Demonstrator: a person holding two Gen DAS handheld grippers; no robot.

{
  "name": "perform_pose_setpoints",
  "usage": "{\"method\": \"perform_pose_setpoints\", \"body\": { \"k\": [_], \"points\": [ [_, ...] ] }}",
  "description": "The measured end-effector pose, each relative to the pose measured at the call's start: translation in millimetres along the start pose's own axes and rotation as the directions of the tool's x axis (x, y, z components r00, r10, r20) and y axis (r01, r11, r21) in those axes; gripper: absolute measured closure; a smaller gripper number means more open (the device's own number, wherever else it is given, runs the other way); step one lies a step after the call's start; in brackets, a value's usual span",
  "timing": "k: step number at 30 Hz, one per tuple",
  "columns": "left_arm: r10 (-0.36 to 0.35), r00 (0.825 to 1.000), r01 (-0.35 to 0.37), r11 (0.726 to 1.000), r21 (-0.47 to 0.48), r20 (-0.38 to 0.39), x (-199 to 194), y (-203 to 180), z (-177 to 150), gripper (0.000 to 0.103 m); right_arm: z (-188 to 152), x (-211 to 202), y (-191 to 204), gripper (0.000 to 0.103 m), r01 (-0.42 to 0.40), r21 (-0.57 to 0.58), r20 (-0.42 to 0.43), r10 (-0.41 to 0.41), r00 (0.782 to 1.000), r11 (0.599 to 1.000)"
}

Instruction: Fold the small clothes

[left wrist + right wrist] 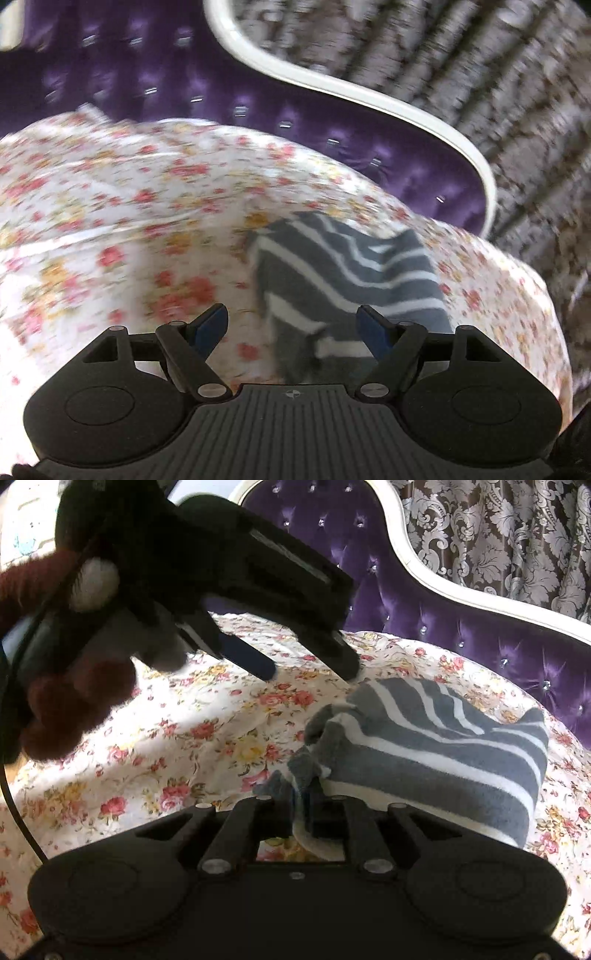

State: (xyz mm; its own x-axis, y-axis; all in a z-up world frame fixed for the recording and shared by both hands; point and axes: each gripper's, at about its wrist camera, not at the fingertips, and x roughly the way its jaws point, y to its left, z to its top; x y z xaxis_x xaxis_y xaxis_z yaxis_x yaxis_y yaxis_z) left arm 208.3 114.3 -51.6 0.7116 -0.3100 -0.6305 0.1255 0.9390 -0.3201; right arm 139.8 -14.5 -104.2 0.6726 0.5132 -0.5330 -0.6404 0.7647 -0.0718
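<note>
1. Right now the grey-and-white striped garment point(439, 746) lies on the floral bedsheet point(207, 734), toward the right of my right-wrist view, partly folded over itself, with its near-left corner bunched and rumpled.
2. That bunched corner runs down into my right gripper point(303, 812), whose fingers are drawn together and pinching the fabric; grey cloth sticks up between them and a white hem shows beneath.
3. My left gripper point(291, 325) has its jaws spread wide apart with nothing between them. Its blue-padded fingertips point(211, 325) sit on either side of the same striped garment point(347, 280), which lies just ahead and slightly right of centre in that view. I cannot tell whether the tips touch the cloth, since the left-wrist picture is smeared with blur.
4. From my right-wrist camera the left gripper point(314, 668) appears in the upper left, angled down, its tips just beside the far-left edge of the garment and close above the sheet. A hand in a dark red fuzzy glove point(70, 701) grips its handle.
5. Around the garment the floral bedsheet point(110, 229) spreads in all directions, wrinkled in places.
6. Beyond the sheet rises a purple tufted headboard point(436, 602) with crystal buttons and a curved white frame point(417, 568).
7. Behind that hangs a brown curtain point(517, 528) with a silver damask pattern.
</note>
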Motion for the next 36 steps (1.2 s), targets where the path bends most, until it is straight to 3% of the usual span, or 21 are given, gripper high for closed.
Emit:
{"method": "perform_pose_setpoints", "body": {
  "k": [3,4,6,9,15,19,23,24,27,28,31,36],
  "points": [
    [0.012,1.0,-0.01,0.996,0.092,-0.015,16,-17,-6,0.027,2,-7,0,0.076,0.009,-0.026,0.01,-0.009,1.0,1.0],
    [0.051,0.998,-0.046,0.993,0.11,-0.04,24,-20,-9,0.027,2,-9,0,0.067,0.002,-0.029,0.01,-0.002,1.0,1.0],
    [0.136,0.986,-0.128,0.988,0.087,-0.1,39,-12,-16,0.027,3,-16,-4,0.061,-0.026,-0.023,0.007,0.026,1.0,0.999],
    [0.078,0.993,-0.077,0.997,0.007,-0.094,39,7,-19,0.026,1,-31,-16,0.055,-0.045,-0.007,-0.001,0.045,0.999,0.999],
    [0.095,0.99,-0.093,0.995,0.029,-0.101,38,6,-20,0.025,11,-62,-72,0.053,-0.005,0.131,0.09,-0.006,0.996,0.991],
    [0.087,0.991,-0.086,0.996,0.017,-0.104,39,7,-19,0.025,17,-45,-106,0.053,0.048,0.218,0.107,-0.073,0.992,0.975],
    [0.073,0.992,-0.073,0.997,0.004,-0.105,40,9,-17,0.024,-1,6,-116,0.056,0.111,0.214,-0.027,-0.107,0.994,0.971],
    [0.072,0.992,-0.072,0.997,0.001,-0.105,40,9,-17,0.024,-4,5,-117,0.056,0.107,0.206,0.01,-0.112,0.994,0.973],
    [0.051,0.993,-0.054,0.998,-0.035,-0.106,36,11,-17,0.024,3,-3,-118,0.055,0.102,0.217,0.011,-0.107,0.994,0.971],
    [0.036,0.994,-0.042,0.998,-0.056,-0.107,33,12,-16,0.024,6,-7,-123,0.05,0.092,0.243,0.028,-0.101,0.994,0.966],
    [-0.034,0.993,0.02,0.992,-0.122,-0.109,24,17,-19,0.024,6,-17,-147,0.026,0.063,0.376,0.07,-0.096,0.993,0.924],
    [-0.087,0.985,0.06,0.983,-0.173,-0.15,23,17,-32,0.024,-16,-11,-190,0.024,-0.038,0.633,0.071,-0.009,0.997,0.774]
  ]
}}
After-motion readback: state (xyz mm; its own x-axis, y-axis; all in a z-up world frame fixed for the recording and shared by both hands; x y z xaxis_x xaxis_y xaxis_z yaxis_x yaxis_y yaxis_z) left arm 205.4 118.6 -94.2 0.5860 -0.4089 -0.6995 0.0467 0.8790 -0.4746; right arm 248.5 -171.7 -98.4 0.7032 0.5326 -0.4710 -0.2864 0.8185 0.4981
